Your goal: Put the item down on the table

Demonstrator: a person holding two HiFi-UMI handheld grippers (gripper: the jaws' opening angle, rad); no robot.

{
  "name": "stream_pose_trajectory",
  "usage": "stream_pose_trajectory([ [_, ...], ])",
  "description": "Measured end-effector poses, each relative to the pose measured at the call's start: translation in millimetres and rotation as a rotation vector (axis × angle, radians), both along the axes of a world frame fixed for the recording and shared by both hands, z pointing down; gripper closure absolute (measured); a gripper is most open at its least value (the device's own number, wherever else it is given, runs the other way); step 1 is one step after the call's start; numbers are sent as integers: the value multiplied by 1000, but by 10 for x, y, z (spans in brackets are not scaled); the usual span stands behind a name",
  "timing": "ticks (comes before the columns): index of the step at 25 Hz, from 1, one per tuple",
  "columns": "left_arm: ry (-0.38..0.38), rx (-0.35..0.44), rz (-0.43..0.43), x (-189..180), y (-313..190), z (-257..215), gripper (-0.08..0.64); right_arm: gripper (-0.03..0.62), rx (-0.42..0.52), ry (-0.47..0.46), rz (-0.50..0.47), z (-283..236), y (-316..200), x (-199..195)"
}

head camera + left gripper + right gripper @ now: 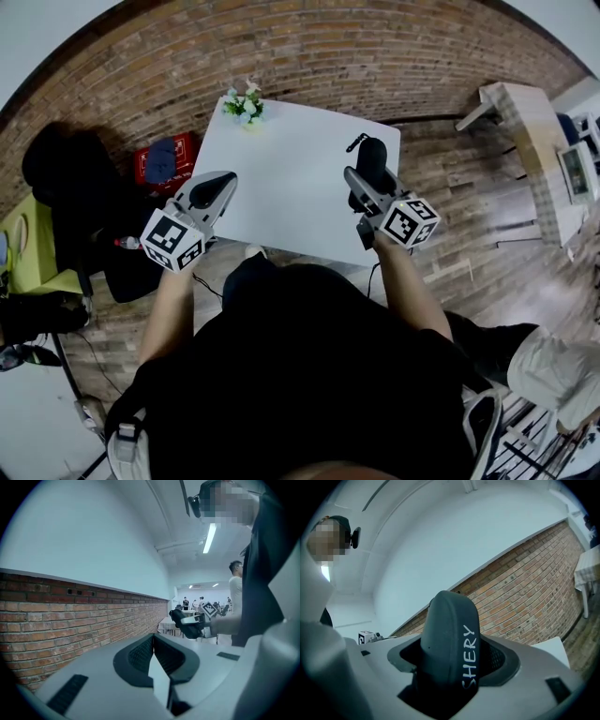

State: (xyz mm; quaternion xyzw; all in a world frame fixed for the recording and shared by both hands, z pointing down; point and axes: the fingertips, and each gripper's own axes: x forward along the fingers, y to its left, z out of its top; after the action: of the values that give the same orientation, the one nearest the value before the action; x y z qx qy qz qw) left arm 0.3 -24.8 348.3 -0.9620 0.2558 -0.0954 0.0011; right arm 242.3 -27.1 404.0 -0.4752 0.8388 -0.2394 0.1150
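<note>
Case (pixel 450 644) of dark grey, with white letters "SHERY" on its side, stands upright between the jaws of the right gripper (pixel 450 670), which are clamped on it. In the head view the case (pixel 372 161) is above the right part of the white tabletop (pixel 291 187), near its right edge. Whether it touches the surface I cannot tell. The left gripper (pixel 217 187) is at the left edge of the tabletop, with its jaws together and nothing between them.

Most of the tabletop is bare. Only a small plant (pixel 246 105) stands at the far left corner, and a short black strip (pixel 356 142) lies just beyond the case. A brick wall (pixel 375 56) runs behind the far edge. A red box (pixel 164 161) is on the floor at the left, and a wooden bench (pixel 525 122) is well apart at the right.

The left gripper view looks across to the right gripper (pixel 187 623) with the case and, far behind it, to people in the room. The right gripper view shows the marker cube (pixel 365 637) of the left gripper and a corner of the tabletop (pixel 553 648).
</note>
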Motion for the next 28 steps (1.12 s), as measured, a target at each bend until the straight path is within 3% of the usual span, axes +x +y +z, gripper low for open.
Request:
stream_pose_trajectory([
  [8,8,3,21,3,60,8,549,244,-3,7,17,-30,112,-14],
  [28,9,-2,6,-455,-258,30,549,244,-22,29,67,10,-102,-179],
])
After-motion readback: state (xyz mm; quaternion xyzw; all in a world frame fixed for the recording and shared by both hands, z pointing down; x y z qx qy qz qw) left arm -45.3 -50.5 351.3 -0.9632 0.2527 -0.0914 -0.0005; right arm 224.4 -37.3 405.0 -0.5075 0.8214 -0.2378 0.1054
